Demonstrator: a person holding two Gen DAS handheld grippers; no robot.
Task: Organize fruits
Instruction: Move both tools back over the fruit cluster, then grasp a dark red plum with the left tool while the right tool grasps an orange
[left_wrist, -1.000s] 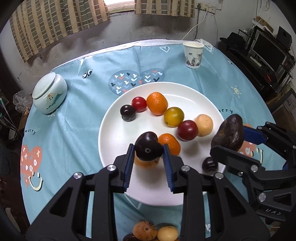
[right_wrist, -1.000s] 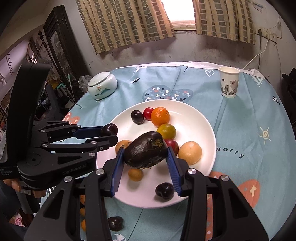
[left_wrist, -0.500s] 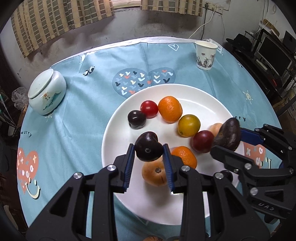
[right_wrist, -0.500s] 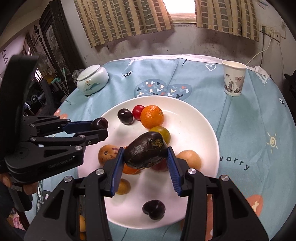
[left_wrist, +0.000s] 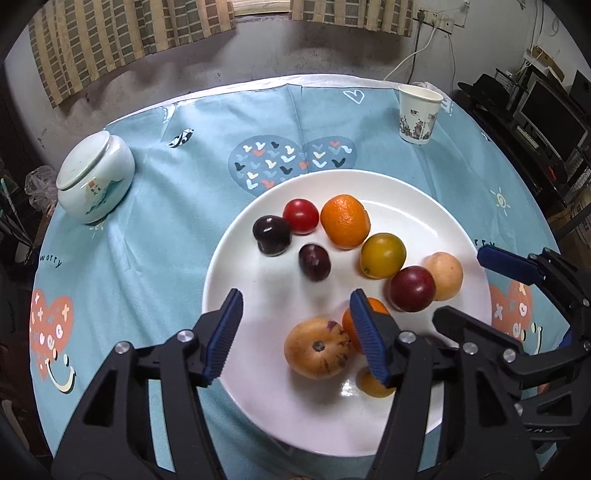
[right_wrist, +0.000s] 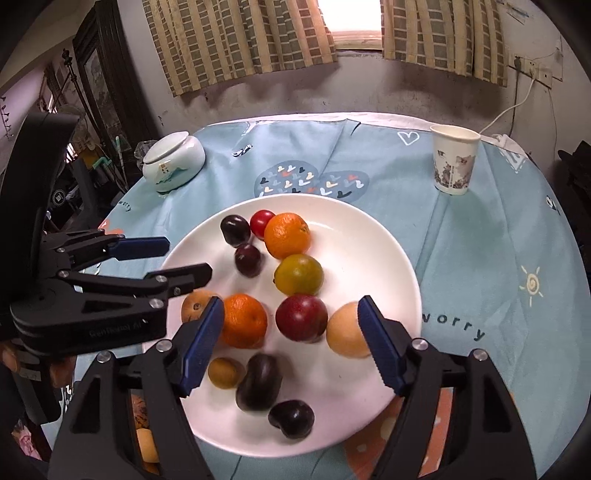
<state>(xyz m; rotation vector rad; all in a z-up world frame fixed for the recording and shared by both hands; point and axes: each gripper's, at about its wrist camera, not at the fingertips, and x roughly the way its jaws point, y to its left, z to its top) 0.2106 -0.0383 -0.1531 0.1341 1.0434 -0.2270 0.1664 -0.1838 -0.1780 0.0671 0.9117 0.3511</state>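
Right wrist view: both ribbed-padded claws, left claw (right_wrist: 177, 258) and right claw (right_wrist: 291, 343), gape empty over glossy round fruits on a smooth white plate (right_wrist: 388, 258).

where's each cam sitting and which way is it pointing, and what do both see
Left wrist: rides the left gripper, looking forward and down over the white plate; its own open blue-padded fingers show, with the right gripper at the right edge.
Right wrist: rides the right gripper, facing the window wall over the same plate; its open fingers show, with the left gripper at the left.
Shared: plate of fruit, paper cup, lidded ceramic jar, blue tablecloth.
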